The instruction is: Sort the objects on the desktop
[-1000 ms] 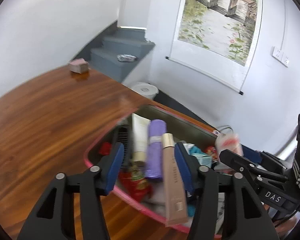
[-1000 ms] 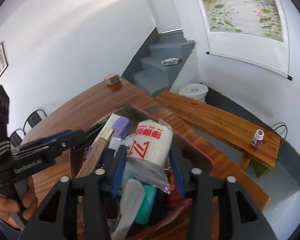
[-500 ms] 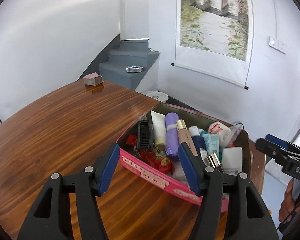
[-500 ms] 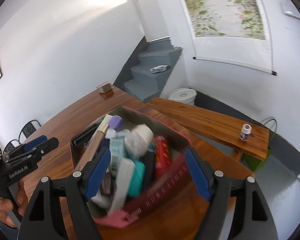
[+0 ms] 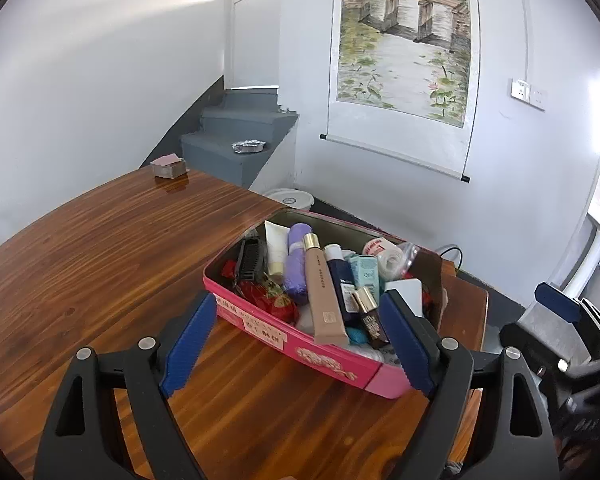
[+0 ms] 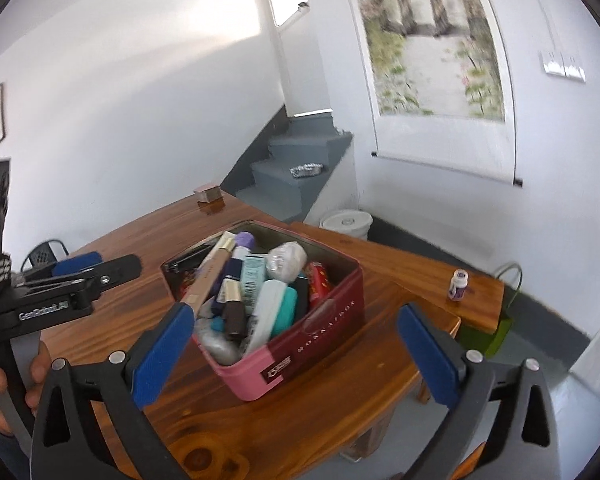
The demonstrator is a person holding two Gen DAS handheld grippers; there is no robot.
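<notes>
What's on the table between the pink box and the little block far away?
Nothing: bare wood between the pink box and little block, seen in the left wrist view.

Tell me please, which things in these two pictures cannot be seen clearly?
- Bottom of the pink box: both views, hidden under the piled tubes and bottles.
- Label on the small bottle on the bench: right wrist view, too small to read.
- Wall painting: right wrist view, blurred; top cut off in both.
- Right hand-held gripper: left wrist view, mostly cut off by the edge.

Both wrist views near, share tin (image 5: pixel 324 354).
</notes>
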